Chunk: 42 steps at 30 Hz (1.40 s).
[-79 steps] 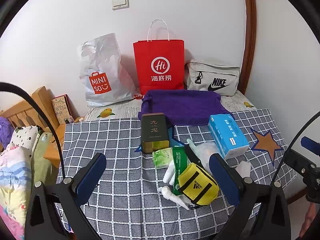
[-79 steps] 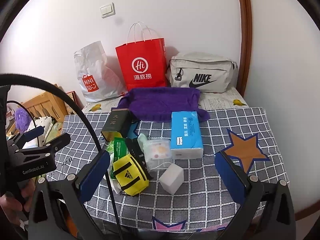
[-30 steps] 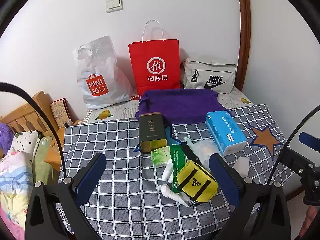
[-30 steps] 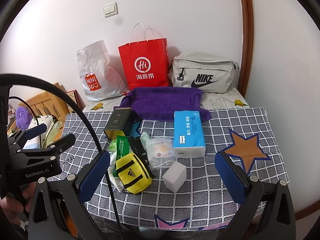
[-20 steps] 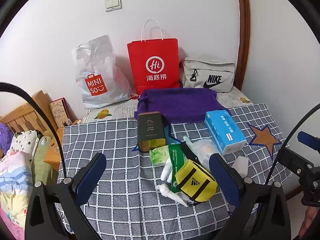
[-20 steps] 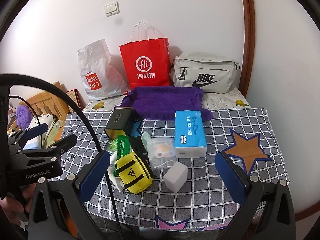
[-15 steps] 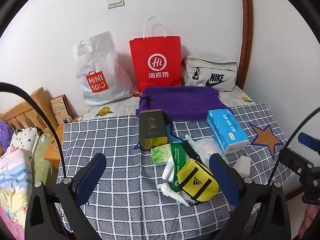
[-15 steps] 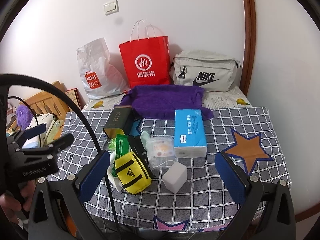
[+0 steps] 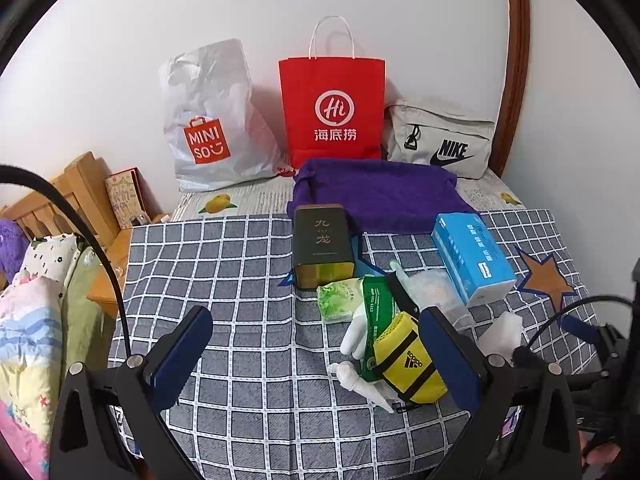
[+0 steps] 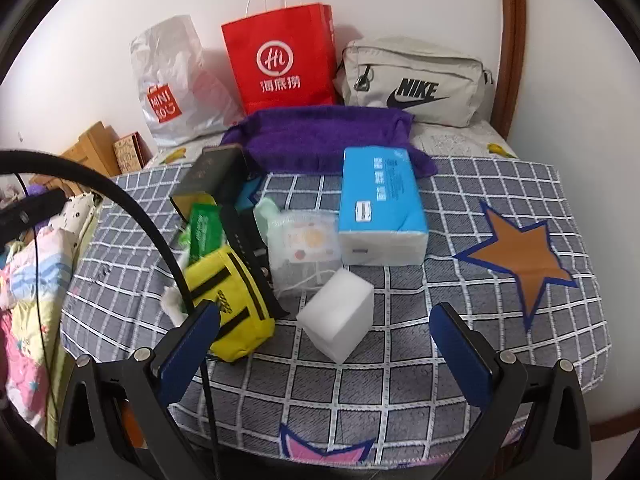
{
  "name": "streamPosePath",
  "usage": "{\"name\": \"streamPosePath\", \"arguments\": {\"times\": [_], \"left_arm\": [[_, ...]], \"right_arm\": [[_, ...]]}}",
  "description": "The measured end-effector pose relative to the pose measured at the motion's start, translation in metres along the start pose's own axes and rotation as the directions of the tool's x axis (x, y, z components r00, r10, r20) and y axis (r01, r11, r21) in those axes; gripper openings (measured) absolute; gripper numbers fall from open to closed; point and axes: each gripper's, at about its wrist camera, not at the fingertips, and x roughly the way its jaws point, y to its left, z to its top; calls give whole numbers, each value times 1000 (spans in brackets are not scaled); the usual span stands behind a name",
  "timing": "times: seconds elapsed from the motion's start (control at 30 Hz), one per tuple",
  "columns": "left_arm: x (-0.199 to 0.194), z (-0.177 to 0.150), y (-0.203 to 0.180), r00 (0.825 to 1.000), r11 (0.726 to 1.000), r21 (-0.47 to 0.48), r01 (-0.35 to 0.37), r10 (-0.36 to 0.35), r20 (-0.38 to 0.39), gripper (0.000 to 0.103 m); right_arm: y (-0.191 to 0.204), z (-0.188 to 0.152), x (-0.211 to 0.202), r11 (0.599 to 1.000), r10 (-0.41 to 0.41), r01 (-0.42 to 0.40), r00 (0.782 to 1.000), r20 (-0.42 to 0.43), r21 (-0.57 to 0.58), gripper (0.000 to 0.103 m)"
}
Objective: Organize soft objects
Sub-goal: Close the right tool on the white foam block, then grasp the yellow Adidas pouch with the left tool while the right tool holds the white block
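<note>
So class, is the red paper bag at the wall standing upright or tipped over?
Upright: the red paper bag stands on its base, handles pointing up, logo level.

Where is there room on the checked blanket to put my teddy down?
Bare checked blanket lies left of the dark tin. More lies around the orange star, right of the blue tissue pack. It is crowded in the middle, around the yellow pouch and white block.

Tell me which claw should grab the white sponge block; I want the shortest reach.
Right. The right claw is open with the white sponge block just ahead between its fingers; from the left claw it lies off to the right.
</note>
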Motion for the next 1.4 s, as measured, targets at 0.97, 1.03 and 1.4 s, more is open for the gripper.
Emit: {"name": "streamPosePath", "arguments": {"times": [0.97, 1.03, 1.4], "left_arm": [[83, -16, 11, 990, 998, 8, 56, -55, -133, 103], [88, -19, 15, 987, 997, 4, 74, -73, -140, 103], [126, -20, 2, 961, 978, -24, 207, -208, -181, 103]], "right_arm": [[-14, -17, 81, 997, 0, -2, 1000, -17, -78, 51], [-12, -12, 74, 996, -3, 2, 1000, -4, -89, 51], [-13, 6, 54, 994, 2, 1, 999, 32, -106, 51]]}}
